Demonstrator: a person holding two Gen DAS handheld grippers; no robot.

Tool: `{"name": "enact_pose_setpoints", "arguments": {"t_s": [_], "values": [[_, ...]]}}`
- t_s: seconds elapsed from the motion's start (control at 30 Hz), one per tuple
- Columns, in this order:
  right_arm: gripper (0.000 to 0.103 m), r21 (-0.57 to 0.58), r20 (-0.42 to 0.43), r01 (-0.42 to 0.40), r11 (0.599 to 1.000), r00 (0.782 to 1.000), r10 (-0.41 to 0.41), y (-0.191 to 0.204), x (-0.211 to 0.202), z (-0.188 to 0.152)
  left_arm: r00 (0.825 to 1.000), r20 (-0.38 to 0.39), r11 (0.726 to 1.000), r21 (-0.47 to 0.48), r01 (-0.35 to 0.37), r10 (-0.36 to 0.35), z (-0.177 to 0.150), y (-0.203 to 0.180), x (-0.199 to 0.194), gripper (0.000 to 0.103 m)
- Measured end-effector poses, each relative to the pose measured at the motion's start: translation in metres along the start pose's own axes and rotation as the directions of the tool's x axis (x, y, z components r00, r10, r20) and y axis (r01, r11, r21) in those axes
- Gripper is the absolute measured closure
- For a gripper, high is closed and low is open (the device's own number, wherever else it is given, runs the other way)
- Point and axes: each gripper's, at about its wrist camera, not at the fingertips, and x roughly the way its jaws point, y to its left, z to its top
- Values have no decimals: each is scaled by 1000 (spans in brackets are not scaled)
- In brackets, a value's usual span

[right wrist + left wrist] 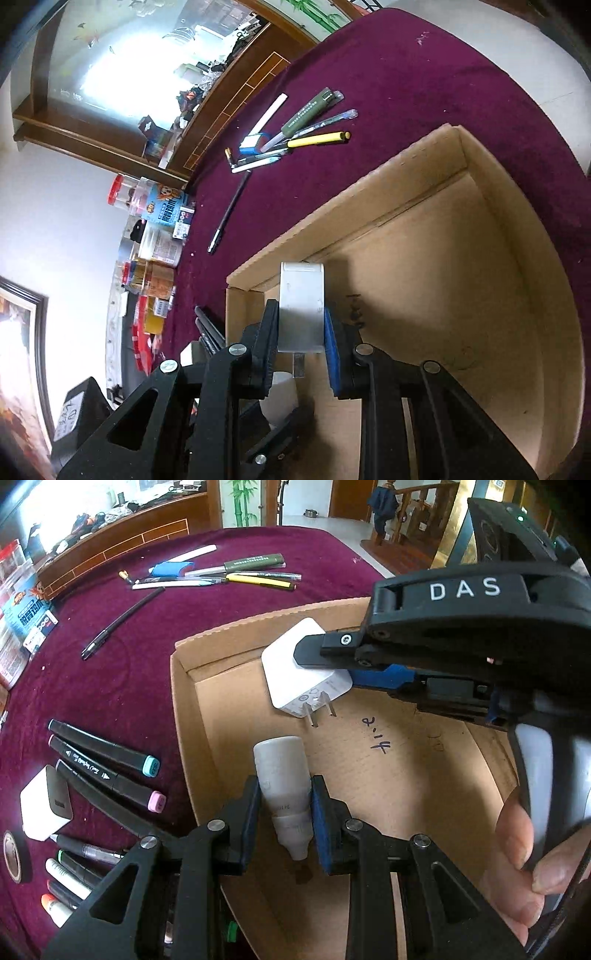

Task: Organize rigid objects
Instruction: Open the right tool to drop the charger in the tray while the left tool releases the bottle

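Note:
My left gripper (283,812) is shut on a small white dropper bottle (282,775), held over the open cardboard box (236,709). My right gripper (325,661) comes in from the right and is shut on a white plug charger (291,686), prongs pointing down, above the box floor. In the right wrist view the charger (301,306) sits between my right gripper (301,325) pads, with the bottle (280,398) and the left gripper's fingers (258,443) just below it. The box (517,258) fills the right side of that view.
On the maroon tablecloth (147,627) lie black markers (103,753), a second white charger (46,808), a tape roll (14,854) and a black pen (122,622). A pile of pens (221,574) lies beyond the box. Jars and packets (159,221) crowd the table's left edge.

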Motion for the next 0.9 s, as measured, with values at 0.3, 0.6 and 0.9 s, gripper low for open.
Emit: {"name": "enact_pose_setpoints", "arguments": {"t_s": [0.3,0.6,0.9], "values": [[55,-68,-27,137,988,990,-139,3,-15,-3,1000,-8,1000,6,-30,30,4,-3,-1,77],[55,-129,34,146,981,989,-142,27,-49,-22,1000,-18,1000,-1,22,-22,4,-6,-12,45],[54,-158,111,121,980,988,-104,47,-93,-41,997,40,997,-14,74,-73,-10,6,-56,43]]}}
